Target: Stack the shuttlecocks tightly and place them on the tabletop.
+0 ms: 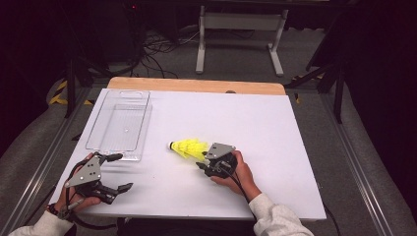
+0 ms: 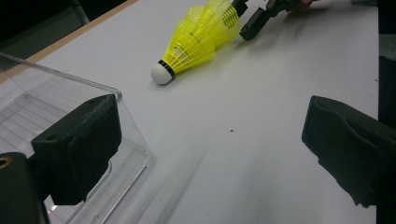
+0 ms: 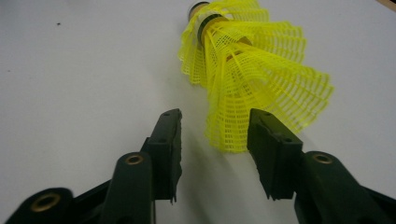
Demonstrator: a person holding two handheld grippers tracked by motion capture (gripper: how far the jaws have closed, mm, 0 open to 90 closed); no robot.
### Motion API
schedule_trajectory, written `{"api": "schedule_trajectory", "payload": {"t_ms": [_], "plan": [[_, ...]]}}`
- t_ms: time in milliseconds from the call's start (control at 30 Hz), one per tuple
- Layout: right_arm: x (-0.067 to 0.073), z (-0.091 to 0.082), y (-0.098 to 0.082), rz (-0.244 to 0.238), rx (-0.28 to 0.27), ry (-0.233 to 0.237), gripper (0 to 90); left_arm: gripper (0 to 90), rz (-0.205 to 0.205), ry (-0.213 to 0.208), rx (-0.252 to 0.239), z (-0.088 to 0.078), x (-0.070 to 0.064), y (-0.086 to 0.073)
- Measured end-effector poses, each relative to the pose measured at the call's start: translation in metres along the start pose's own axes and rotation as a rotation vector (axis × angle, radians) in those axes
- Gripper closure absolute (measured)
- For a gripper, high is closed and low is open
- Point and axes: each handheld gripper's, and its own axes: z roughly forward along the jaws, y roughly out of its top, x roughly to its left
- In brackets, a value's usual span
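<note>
From the high view, a stack of yellow shuttlecocks (image 1: 188,147) lies on its side near the middle of the white table (image 1: 275,128), white cork toward nine o'clock. The right gripper (image 1: 202,164) sits just at the skirt end, at about four o'clock from the stack, held by the person's right hand (image 1: 240,174). The left gripper (image 1: 119,172) rests well apart at eight o'clock, its jaws spread wide with nothing between them. A clear plastic tray (image 1: 120,125) lies at ten o'clock from the shuttlecocks, near the table's left edge.

In the left gripper view, the two black jaws stand far apart over bare table; the tray's corner (image 2: 116,95) sits behind the left jaw, and the shuttlecocks (image 2: 196,39) lie at twelve o'clock.

In the right gripper view, the jaws stand partly open. The shuttlecocks' mesh skirt (image 3: 252,74) reaches down just between the jaw tips at twelve o'clock, beside the right-hand jaw, and the pads do not press it.
</note>
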Motion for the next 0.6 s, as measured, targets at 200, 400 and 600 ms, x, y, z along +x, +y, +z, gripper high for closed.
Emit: {"api": "schedule_trajectory", "payload": {"t_ms": [200, 400, 600], "plan": [[0.001, -0.01, -0.001, 0.0, -0.013, -0.019, 44.5, 5.7, 0.001, 0.002, -0.001, -0.001, 0.0, 0.0], [0.001, -0.018, -0.006, 0.012, -0.027, 0.005, 31.6, 5.7, 0.001, 0.002, -0.002, 0.0, -0.001, 0.0], [0.004, -0.019, -0.007, 0.035, -0.044, 0.002, 16.9, 5.6, 0.002, 0.002, -0.002, 0.0, 0.0, 0.0]]}}
